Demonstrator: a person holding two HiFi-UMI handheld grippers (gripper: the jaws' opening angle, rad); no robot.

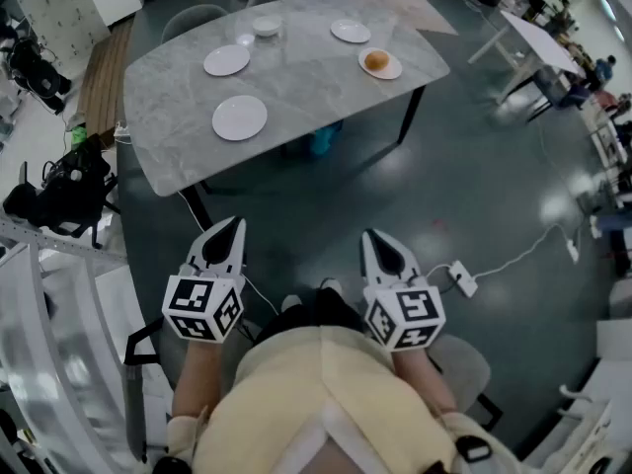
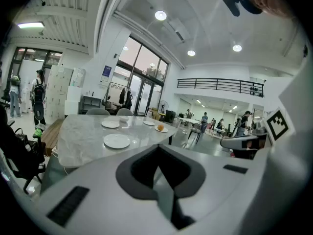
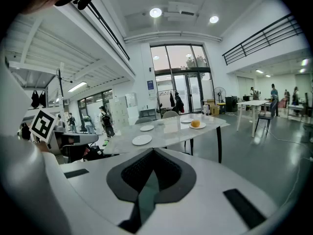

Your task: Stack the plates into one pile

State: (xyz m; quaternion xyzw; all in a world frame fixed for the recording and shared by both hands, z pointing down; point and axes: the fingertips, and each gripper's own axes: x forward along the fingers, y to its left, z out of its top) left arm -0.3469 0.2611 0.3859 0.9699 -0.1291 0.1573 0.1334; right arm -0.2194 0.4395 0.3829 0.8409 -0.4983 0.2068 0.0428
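The left tongs (image 1: 233,227) and the right tongs (image 1: 372,237) are both held shut with nothing between them, low in front of the person and well apart from the table (image 1: 326,97). No pile has been started. Four plates lie singly on the marble top: the nearest plate (image 1: 240,118) by the front left, a second plate (image 1: 227,60) behind it, a third plate (image 1: 351,32) at the far side, and a fourth plate (image 1: 393,70) at the right, on which a round orange piece of food (image 1: 375,61) rests. A small bowl (image 1: 266,26) is seen near the far edge (it is no plate, and is probably best left out).

Trouble is likeliest from the loaded plate: were it tilted or covered by another, the food could be rolled off or crushed. Flat rims on smooth stone may be missed by badly angled jaws, and a plate nudged over the edge. The power strip (image 1: 462,277) on the floor could be trodden on during the approach.
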